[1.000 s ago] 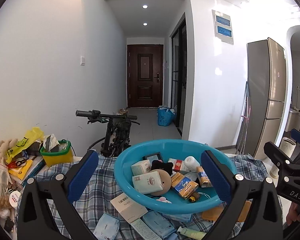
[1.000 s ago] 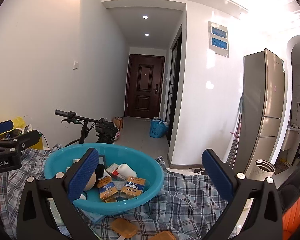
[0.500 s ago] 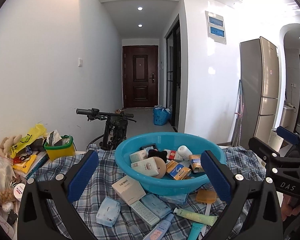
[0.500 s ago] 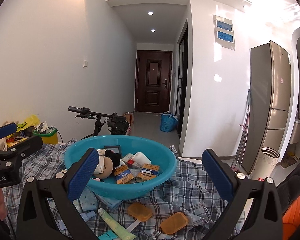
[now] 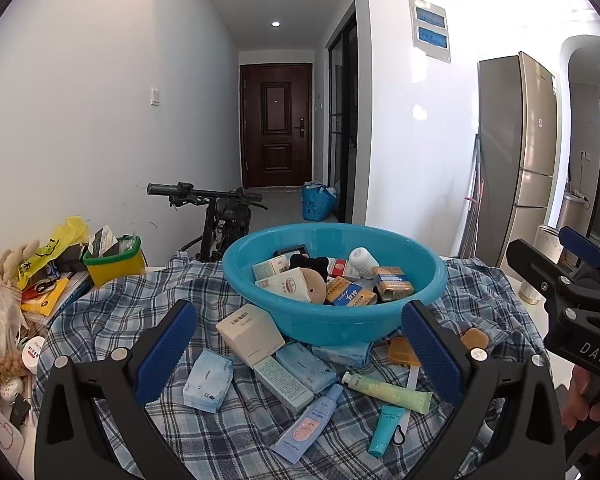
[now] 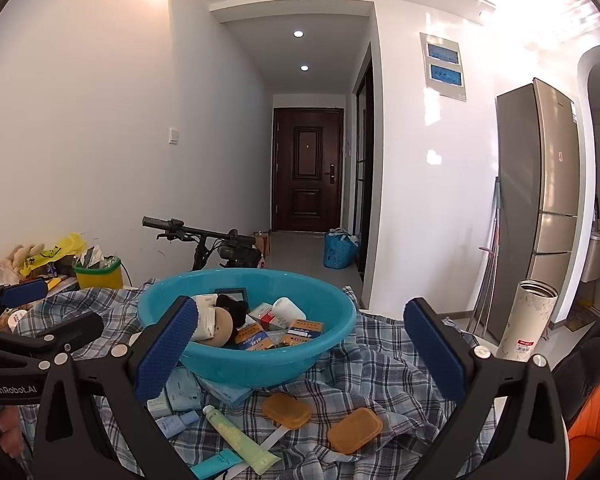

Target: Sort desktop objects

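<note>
- Left wrist view: my left gripper is spread wide and holds nothing, raised above the near edge of the checked cloth. I judge I hold it back here so the whole spread shows before I choose a piece.
- The blue basin sits mid-cloth, already stocked with small boxes, a white bottle and a round tan thing. It looks like the place where sorted things go.
- Loose things lie in front of the basin: a white carton leaning on its wall, a pale blue packet, a green tube, a teal tube.
- My right gripper shows at the far right, apart from everything; from this side I cannot tell its spread.
- Right wrist view: my right gripper is also wide and empty, poised short of the basin.
- Two orange cases lie just beneath it, the nearest pick, I think.
- A yellow bin stands off the cloth at left, crammed with papers.
</note>
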The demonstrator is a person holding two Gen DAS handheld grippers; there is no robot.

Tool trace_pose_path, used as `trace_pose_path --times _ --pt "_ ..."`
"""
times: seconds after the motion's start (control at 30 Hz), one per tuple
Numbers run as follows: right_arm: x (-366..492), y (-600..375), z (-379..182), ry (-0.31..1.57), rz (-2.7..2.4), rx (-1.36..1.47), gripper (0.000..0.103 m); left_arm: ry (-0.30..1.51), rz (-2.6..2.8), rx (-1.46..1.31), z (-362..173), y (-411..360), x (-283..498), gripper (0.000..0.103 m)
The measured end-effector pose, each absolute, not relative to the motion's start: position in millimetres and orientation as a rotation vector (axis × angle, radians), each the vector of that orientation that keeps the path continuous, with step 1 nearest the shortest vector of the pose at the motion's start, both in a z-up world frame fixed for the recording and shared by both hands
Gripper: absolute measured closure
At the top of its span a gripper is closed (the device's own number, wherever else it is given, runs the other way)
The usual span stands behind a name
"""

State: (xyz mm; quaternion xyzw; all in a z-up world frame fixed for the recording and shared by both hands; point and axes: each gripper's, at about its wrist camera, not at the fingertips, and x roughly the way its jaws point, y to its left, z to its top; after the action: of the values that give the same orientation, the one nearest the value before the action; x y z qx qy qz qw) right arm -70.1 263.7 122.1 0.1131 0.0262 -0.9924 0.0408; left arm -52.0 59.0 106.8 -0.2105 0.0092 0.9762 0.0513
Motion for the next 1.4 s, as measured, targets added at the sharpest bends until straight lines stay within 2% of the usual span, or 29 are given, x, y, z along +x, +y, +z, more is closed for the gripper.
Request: trace_pose_path --times 0.37,0.7,1.0,1.4 --pt "-83 260 93 0.092 -2.949 0.613 0.000 0.078 2.919 -0.857 74 58 -64 0.000" --pt "-87 261 52 0.064 -2.831 0.843 0.000 0.103 2.837 -1.152 11 29 -64 0.000" --pt "-93 258 36 0.093 -2.823 0.917 0.000 0.085 2.811 -1.251 -8 2 -76 0.000" --pt "-91 251 31 0.123 -2.798 0.909 0.000 0.192 2.694 -1.496 -35 -26 -156 0.000"
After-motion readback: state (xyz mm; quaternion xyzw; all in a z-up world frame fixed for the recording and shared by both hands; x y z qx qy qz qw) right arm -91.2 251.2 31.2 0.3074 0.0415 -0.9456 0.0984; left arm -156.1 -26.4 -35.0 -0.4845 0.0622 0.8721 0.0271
